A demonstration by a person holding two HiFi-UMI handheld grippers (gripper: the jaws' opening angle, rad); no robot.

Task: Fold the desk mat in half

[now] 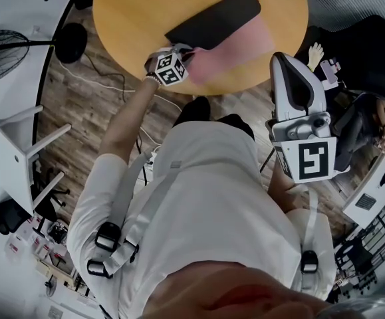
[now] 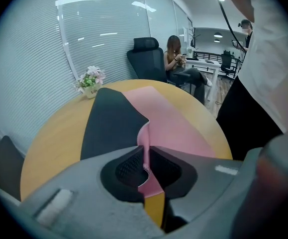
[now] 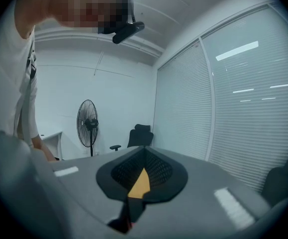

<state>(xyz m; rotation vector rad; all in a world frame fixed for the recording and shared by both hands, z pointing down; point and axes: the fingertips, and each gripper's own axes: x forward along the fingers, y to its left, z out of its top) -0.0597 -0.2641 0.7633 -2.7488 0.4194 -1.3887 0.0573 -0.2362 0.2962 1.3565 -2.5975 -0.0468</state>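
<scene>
A little pot of flowers (image 2: 90, 81) sits at the far edge of the round yellow worktop (image 2: 49, 143), close to the window blinds (image 2: 99, 34). The desk mat (image 2: 115, 126) lies on the worktop. It is black on one side and pink on the other, and part of it is turned over so both colours show. The left claw (image 2: 145, 152) points down at the worktop and pinches the near pink edge of the mat, which stands up thin between its two jaws. The left arm (image 1: 122, 128) reaches out over the near rim of the worktop. The right claw (image 3: 144, 156) is held up beside the person's body, away from the mat and pointing nearly level. Its jaws are pressed together at the tips with nothing in them. The floor (image 1: 92, 105) is dark wood. A tall fan (image 3: 87, 123) stands in the room, and a black chair (image 2: 146, 59) is behind the worktop. Another person (image 2: 176, 59) sits farther back.
</scene>
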